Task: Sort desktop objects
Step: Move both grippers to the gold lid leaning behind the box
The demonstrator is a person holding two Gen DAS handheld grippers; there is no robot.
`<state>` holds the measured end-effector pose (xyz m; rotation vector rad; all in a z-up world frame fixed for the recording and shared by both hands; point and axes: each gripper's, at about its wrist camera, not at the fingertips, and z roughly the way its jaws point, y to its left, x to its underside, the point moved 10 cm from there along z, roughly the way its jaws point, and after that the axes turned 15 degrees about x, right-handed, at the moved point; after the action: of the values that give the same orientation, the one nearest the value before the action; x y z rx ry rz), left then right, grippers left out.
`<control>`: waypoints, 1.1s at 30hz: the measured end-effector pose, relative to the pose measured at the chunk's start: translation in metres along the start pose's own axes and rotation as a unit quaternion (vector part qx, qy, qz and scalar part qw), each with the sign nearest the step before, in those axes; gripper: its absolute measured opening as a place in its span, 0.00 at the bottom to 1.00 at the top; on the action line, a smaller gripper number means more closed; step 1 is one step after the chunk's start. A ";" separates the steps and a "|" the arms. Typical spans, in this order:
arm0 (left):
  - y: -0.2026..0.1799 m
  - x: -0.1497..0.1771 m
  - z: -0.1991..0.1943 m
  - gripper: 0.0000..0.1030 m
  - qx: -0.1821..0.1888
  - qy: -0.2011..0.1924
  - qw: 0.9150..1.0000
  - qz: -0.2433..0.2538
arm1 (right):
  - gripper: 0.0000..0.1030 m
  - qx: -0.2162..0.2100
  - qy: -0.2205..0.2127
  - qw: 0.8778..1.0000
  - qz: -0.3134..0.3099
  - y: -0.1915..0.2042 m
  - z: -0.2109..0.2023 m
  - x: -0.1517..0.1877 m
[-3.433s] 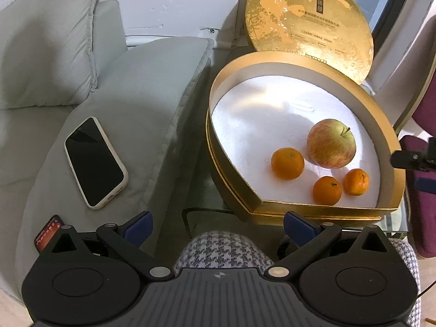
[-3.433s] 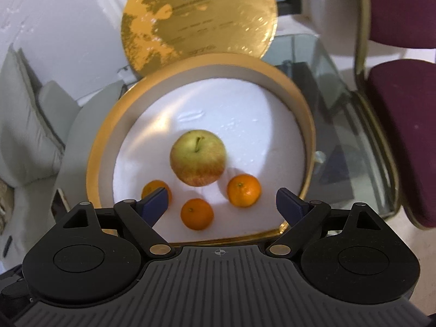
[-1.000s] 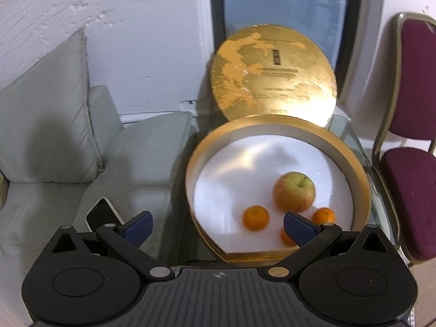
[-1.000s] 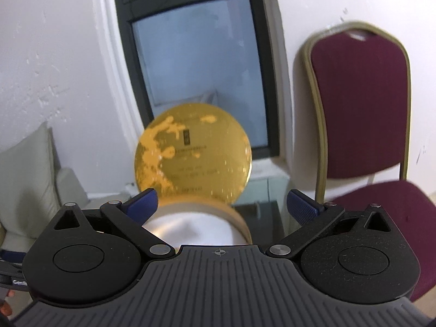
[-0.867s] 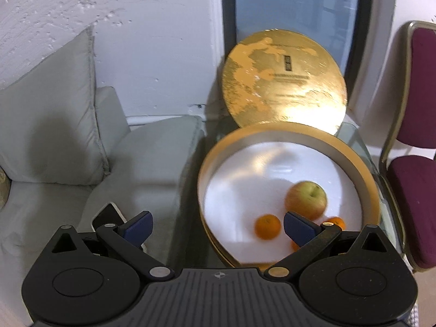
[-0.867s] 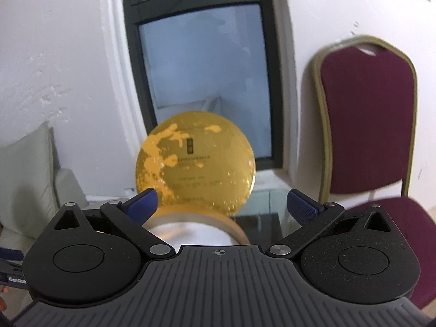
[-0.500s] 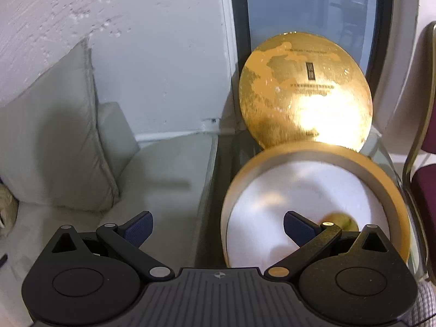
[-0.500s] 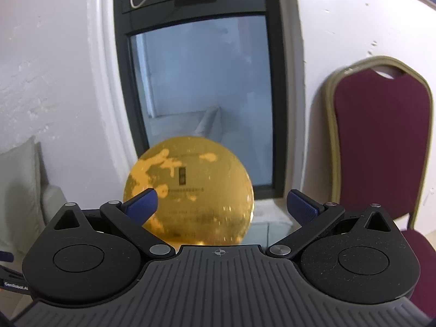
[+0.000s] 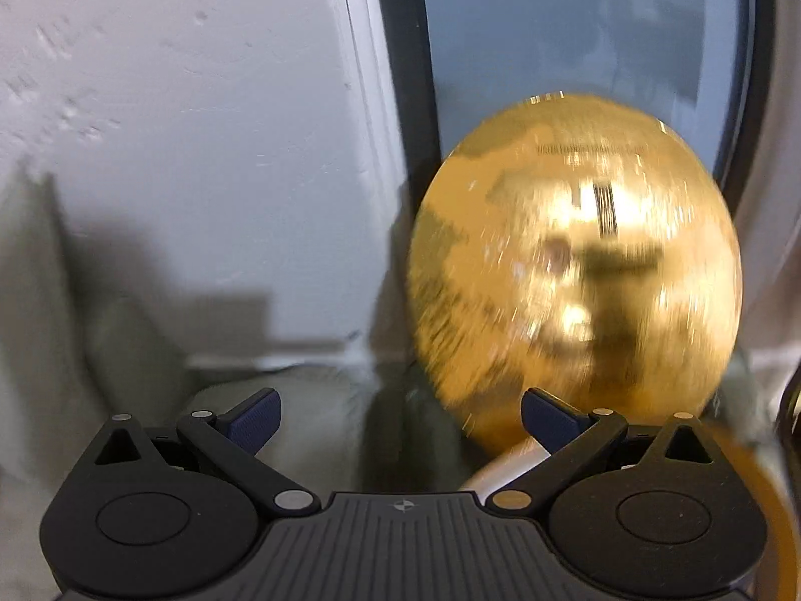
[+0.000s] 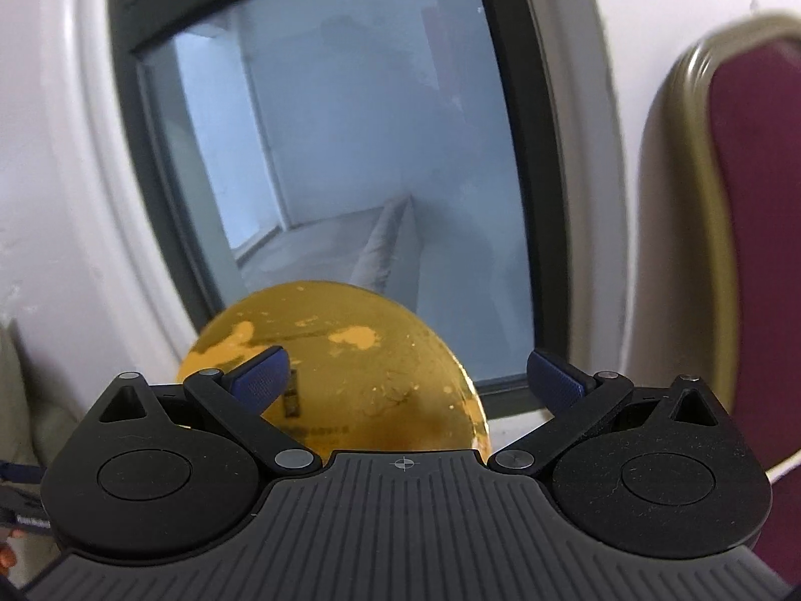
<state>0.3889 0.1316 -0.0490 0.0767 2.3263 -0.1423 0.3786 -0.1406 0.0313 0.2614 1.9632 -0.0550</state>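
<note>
The round gold lid (image 9: 575, 270) stands upright against the window frame, blurred in the left wrist view; in the right wrist view the gold lid (image 10: 350, 375) shows lower and farther off. Only a sliver of the gold box rim (image 9: 761, 491) and its white lining appears at the lower right of the left view. The fruit is hidden from both cameras. My left gripper (image 9: 400, 413) is open and empty, aimed at the wall left of the lid. My right gripper (image 10: 405, 375) is open and empty, level with the lid's top half.
A dark-framed window (image 10: 350, 150) fills the wall behind the lid. A maroon chair with a gold frame (image 10: 746, 230) stands on the right. Grey cushions (image 9: 45, 310) lie against the white wall on the left.
Both grippers have tilted upward and away from the box. The apple and oranges have dropped out of view, and the lid and window now fill the frames.
</note>
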 end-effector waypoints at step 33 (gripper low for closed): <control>0.010 -0.004 0.149 0.99 0.154 -0.135 0.973 -0.106 | 1.00 -0.086 0.024 0.996 -0.009 0.018 0.179 0.092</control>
<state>0.4995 0.1225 -0.1489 -0.0342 2.0199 -0.5860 0.5097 -0.1374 -0.1223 0.1335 2.0051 0.1090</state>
